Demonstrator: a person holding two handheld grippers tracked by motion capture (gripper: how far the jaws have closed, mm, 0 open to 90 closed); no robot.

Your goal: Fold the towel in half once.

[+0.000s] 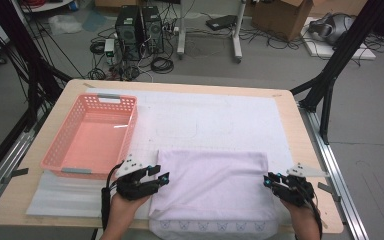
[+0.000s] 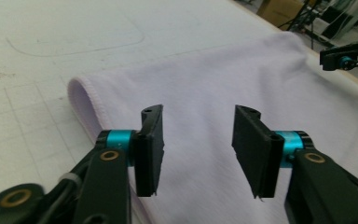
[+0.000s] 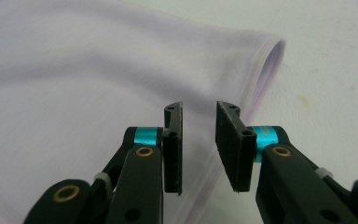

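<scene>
1. The pale lilac towel lies folded over on the near half of the counter, its folded edge away from me and a printed hem hanging over the near edge. It looks flat and fairly square.
2. My left claw sits at the towel's left edge, jaws parted about halfway, with cloth beneath them but nothing pinched.
3. My right claw is at the towel's right edge, jaws apart by a narrower gap, also holding nothing; the towel's looped fold shows just beyond them.
4. By my reading, one fold is done and both corners are let go. What's left is probably another fold or two to make it compact.
5. The pink basket stands empty just left of the towel, close to my left claw, so I judge the towel is meant to end up there.
6. A white mat covers the counter under everything.
</scene>
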